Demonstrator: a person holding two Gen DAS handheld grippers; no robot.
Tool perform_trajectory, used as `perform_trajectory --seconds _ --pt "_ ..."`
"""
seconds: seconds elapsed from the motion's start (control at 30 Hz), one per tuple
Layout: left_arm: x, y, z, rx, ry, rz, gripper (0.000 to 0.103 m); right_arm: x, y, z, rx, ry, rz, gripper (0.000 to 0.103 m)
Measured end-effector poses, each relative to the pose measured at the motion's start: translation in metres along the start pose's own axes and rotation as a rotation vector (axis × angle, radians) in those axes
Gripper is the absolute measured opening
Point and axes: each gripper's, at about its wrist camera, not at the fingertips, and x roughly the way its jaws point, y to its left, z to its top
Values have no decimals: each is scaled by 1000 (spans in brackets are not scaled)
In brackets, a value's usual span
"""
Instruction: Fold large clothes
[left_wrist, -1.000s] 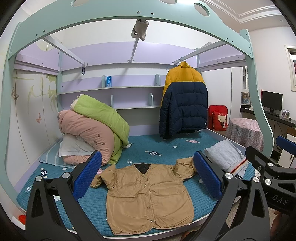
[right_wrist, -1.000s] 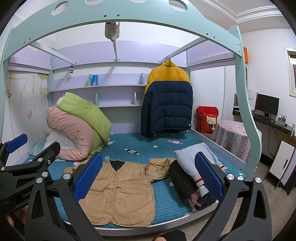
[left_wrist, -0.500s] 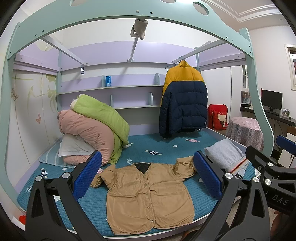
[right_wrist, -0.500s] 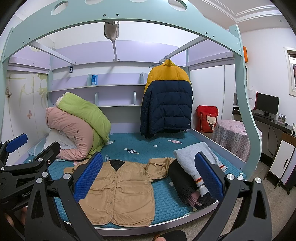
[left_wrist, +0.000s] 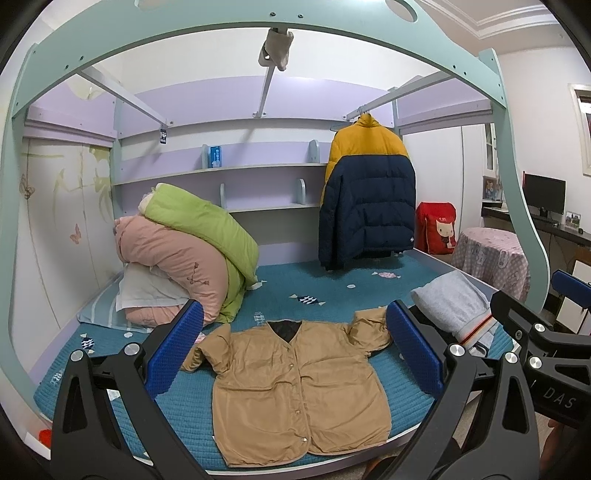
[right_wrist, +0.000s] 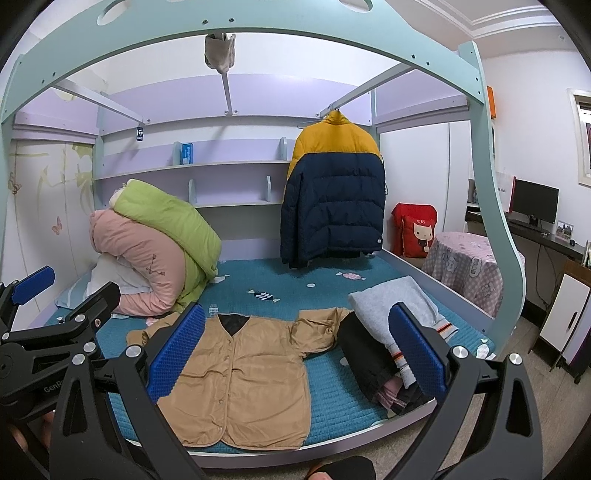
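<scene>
**A:** Which step is this?

**B:** I'd say the very start. The tan button-front jacket lies flat and face up on the bed, hem at the near edge, sleeves crumpled at 9 and 3 o'clock of its body. Nothing is folded yet.

**A:** And the tools?

**B:** The left tool and right tool both hang in front of the bed with jaws spread wide, holding nothing and touching no cloth.

**A:** Next move?

**B:** Probably come down on a sleeve and bring it across the chest. The grey garment and dark clothes at 3 o'clock crowd that sleeve.

**A:** Any writing?

**B:** "GenR…", cut off, on the left tool's body in the right view; "DAS" on the right tool's body in the left view.
</scene>
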Motion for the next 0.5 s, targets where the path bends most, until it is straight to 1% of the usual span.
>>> perform_trajectory --seconds 0.17,0.33,0.5 --pt "21 0 -7 11 21 6 99 18 2 -2 5 27 6 96" --pt "50 8 -17 1 77 3 99 42 9 -8 2 70 10 96" --pt "88 15 -28 -2 146 15 99 81 17 -18 8 144 27 96"
